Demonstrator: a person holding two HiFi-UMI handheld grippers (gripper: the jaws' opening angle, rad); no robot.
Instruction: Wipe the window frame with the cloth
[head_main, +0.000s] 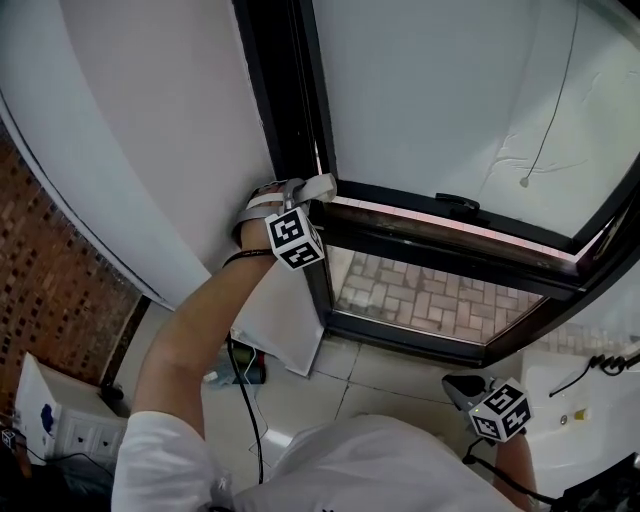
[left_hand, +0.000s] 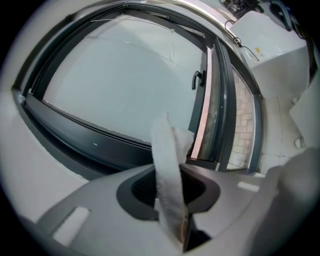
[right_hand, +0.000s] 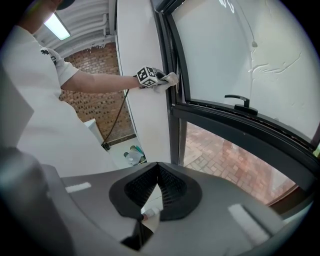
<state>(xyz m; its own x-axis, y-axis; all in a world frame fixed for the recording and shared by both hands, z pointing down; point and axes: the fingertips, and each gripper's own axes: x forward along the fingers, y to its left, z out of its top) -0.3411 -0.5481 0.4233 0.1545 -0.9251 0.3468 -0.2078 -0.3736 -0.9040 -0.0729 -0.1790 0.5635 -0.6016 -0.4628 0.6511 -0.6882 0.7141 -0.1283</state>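
Up at the far left, the left claw (head_main: 303, 198) is clamped on the white cloth (left_hand: 167, 170), held against the dark window frame (head_main: 285, 90); the right claw (right_hand: 157, 169) hangs low, closed and empty.

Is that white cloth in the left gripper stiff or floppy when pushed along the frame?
Probably floppy: the cloth stands as a folded, bent strip above the left gripper, shut on it. Likely light, with a fuzzy edge, so it should drag along the window frame rather than slip.
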